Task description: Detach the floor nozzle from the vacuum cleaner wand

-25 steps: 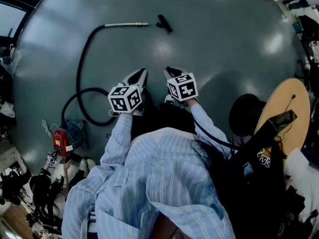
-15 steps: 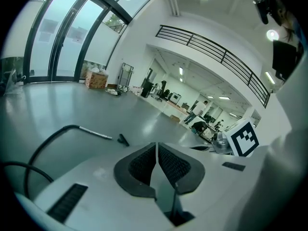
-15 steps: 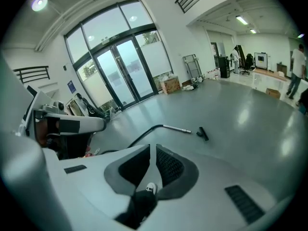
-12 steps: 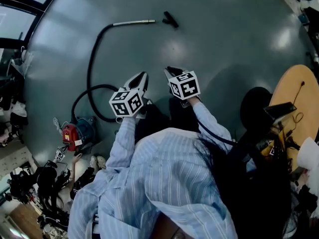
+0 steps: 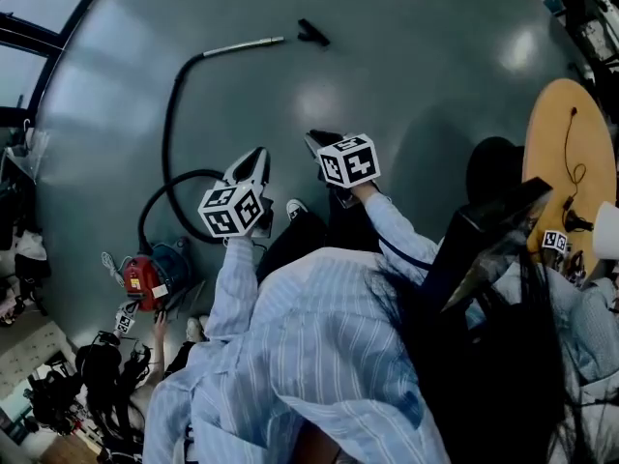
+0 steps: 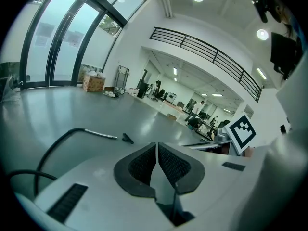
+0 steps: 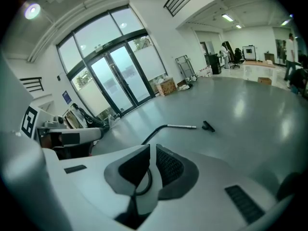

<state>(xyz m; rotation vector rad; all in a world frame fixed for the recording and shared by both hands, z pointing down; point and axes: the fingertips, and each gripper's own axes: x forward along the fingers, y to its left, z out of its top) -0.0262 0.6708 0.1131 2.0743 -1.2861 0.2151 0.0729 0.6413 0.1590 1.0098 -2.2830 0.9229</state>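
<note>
Far out on the grey floor (image 5: 426, 85), well ahead of both grippers: chrome vacuum cleaner wand (image 5: 242, 46), flat on the ground, free tip turned toward the small black floor nozzle (image 5: 312, 34). Nozzle already off the wand, just beside that tip, a sliver of bare floor between the two, touching nothing else. From the wand's other end, black hose (image 5: 166, 114) bending back in a long curve, then looping round to the red-and-blue vacuum cleaner body (image 5: 150, 274) near the head view's left edge. Nearer in, held side by side above the floor and well apart from wand and nozzle: left gripper (image 5: 257, 155) and right gripper (image 5: 317, 140), both tilted downward, both pointing roughly toward the wand. Left gripper's ribbed pads pressed flat together along their whole length, nothing caught between. Right gripper's pads almost together, only a narrow slit left between them, likewise holding nothing. Wand and nozzle small and distant beyond each pair of jaws in the two gripper views. Pale-blue striped sleeves (image 5: 235, 278) trailing back from the grippers, one pale shoe (image 5: 295, 208) on the floor between them. Off to the right, round wooden table (image 5: 592, 143) with a thin dark cable lying across it. Beyond the wand in the right gripper view, tall glass doors (image 7: 115, 81).
</note>
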